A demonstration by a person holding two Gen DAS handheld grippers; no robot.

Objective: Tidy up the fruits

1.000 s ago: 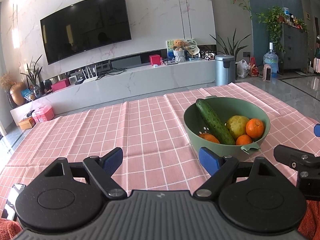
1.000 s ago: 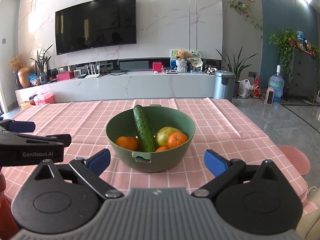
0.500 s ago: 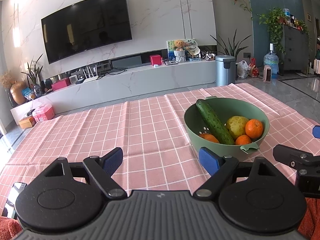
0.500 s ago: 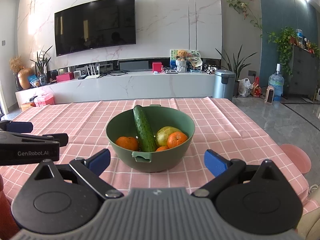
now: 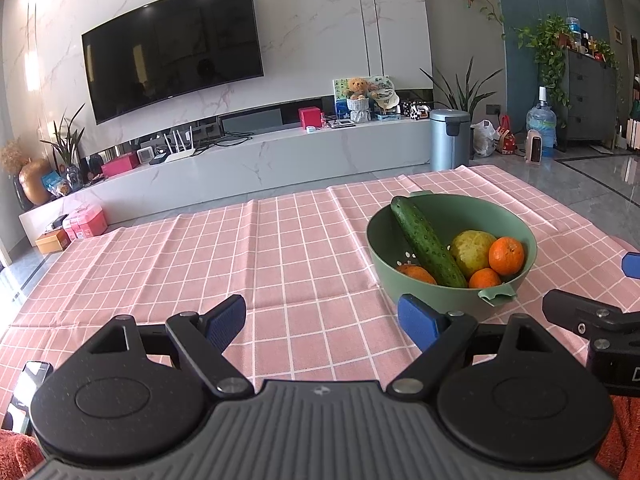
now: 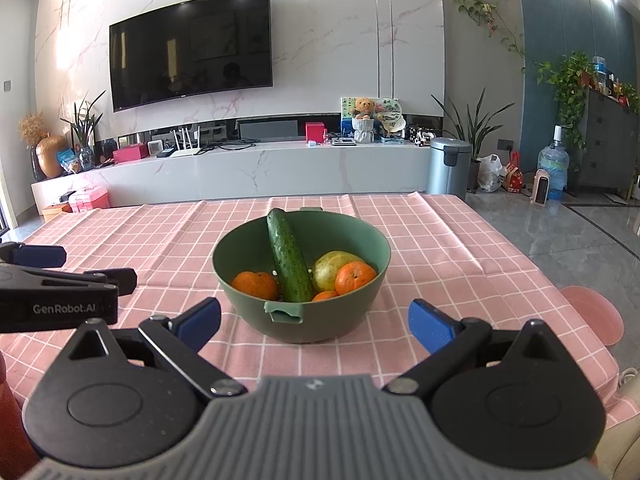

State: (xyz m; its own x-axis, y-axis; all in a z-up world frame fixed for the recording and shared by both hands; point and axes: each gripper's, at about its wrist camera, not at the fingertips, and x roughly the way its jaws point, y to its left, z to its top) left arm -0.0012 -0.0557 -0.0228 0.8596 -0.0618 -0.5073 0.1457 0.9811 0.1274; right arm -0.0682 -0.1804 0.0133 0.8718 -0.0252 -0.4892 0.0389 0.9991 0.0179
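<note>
Left wrist view: the left gripper [image 5: 322, 318] hangs low over the near part of the table [image 5: 280, 264], its blue pads spread wide with only pink checked cloth between them; it grips nothing; the green bowl [image 5: 452, 240] sits ahead and to the right, nearer the table's right edge than its left; in it a cucumber [image 5: 426, 236] leans on the far-left rim, with a yellow-green fruit [image 5: 472, 250] and three oranges [image 5: 506, 255] around its lower end; the right gripper's finger [image 5: 576, 312] juts in at the right edge; a phone [image 5: 28, 388] lies at the near-left corner.

Right wrist view: the right gripper [image 6: 314, 322] is likewise released, pads well apart and bare, aimed straight at the bowl [image 6: 300, 320], which stands just beyond them; the cucumber [image 6: 290, 258] rises to the far rim, one orange [image 6: 256, 285] left of it, the yellow-green fruit [image 6: 336, 266] and other oranges on the right; the left gripper [image 6: 60, 280] shows at the left edge.
</note>
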